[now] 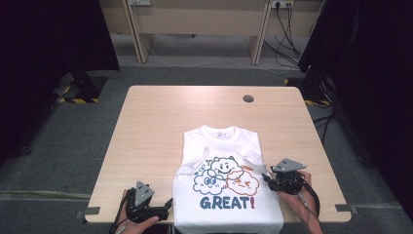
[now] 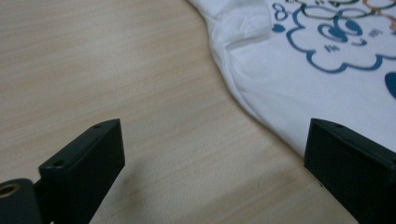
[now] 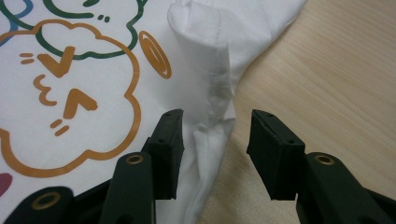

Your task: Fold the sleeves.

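T-shirt (image 1: 226, 183) lies flat on the tabletop (image 1: 160, 122), sleeves tucked in, likely for folding. Left tool (image 2: 212, 154) waits beside its edge, jaws apart. Right tool (image 3: 215, 140), jaws apart, straddles the opposite edge, apparently to grip it.

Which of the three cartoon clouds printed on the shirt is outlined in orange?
The orange cloud at the lower right of the print, nearest the right hand-held gripper. The lower left one is blue, the top one green.
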### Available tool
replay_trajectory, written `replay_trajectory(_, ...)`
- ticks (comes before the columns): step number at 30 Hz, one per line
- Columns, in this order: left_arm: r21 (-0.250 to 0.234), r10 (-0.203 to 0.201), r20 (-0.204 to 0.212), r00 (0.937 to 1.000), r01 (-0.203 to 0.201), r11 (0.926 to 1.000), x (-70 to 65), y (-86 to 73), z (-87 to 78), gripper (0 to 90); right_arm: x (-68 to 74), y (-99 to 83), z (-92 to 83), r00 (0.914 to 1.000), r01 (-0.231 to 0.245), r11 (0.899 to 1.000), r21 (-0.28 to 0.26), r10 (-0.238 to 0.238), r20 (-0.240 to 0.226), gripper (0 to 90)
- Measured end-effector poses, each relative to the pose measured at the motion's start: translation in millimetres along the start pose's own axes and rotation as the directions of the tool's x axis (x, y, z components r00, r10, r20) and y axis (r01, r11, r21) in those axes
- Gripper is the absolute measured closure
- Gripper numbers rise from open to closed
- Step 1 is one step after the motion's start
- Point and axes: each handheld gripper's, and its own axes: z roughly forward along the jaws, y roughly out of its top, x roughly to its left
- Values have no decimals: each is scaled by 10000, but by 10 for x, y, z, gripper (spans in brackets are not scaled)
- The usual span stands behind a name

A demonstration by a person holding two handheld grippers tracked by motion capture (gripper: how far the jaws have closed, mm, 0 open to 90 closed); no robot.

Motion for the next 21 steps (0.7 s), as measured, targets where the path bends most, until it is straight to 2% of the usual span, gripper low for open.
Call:
replay_trajectory(5,263,308,129,9994,-311,9992,-78,-3,95,42,-1,-8,9,9999,-148,9999,8,148,-19,531)
replay_trajectory(10,381,356,28,9994,-357,9986,-73,-5,101,46,-14,-10,10,9999,-157,9999,20,156,39,532)
replay_trajectory(11,411,152,169,9997,-159,9990,-51,-15,105,49,-22,-12,8,9998,-154,9999,33,154,103,536)
replay_trajectory(15,361,189,188,9996,-196,9992,-53,-19,101,64,-63,-23,-20,9991,-108,9998,151,101,423,546)
replay_trajectory(17,298,187,202,9996,-193,9994,-54,-27,98,68,-85,-30,-36,9939,201,9989,433,-247,1079,563)
replay_trajectory(18,317,195,205,9996,-201,9993,-53,-24,98,69,-106,-39,-44,9933,124,9989,441,-174,1141,562)
replay_trajectory(20,346,202,209,9996,-209,9992,-53,-21,99,68,-133,-46,-55,9954,-123,9993,363,87,958,552)
replay_trajectory(21,344,201,208,9996,-209,9992,-53,-21,99,68,-137,-41,-59,9943,-122,9994,336,86,1065,546)
